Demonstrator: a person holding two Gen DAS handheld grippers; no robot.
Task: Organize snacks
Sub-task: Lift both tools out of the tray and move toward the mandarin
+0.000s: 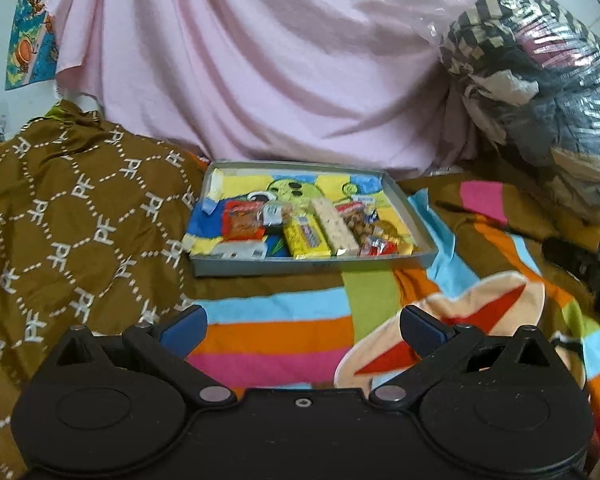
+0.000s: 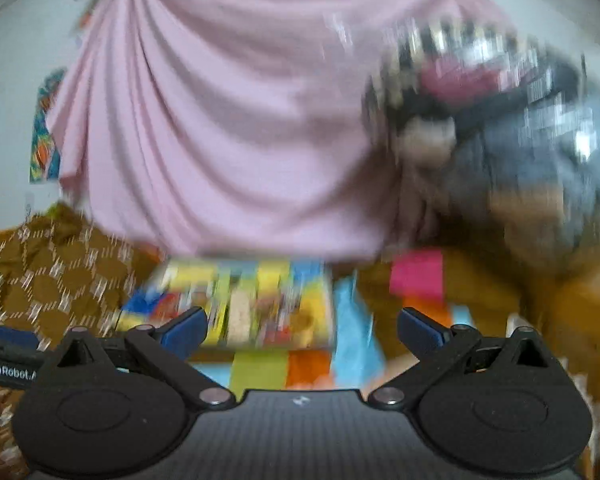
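Grey card forms the shallow tray [image 1: 312,266] that holds the snacks, and it sits on a striped blanket [image 1: 276,332] straight ahead of both grippers, with a pink drape [image 1: 260,72] hanging behind it. Inside, the packets crowd the near half: a red packet [image 1: 242,222] at the left, then a yellow bar [image 1: 306,238], a pale cereal bar [image 1: 334,226] and a cluster of small wrapped sweets [image 1: 374,232] toward the right. The cereal bar and the yellow bar lie with their long axes running away from the cameras, slightly fanned, so jaws closing sideways would meet them across their narrow width. The left gripper [image 1: 304,322] hovers low over the blanket with its jaws spread wide and nothing between them, the tray ahead and just left of centre. The right gripper [image 2: 302,326] is likewise wide apart and empty; its view is smeared by motion, yet the tray [image 2: 180,276] fills the gap between its fingers and looks nearer there. On that showing the right hand seems the better placed to reach a bar first.
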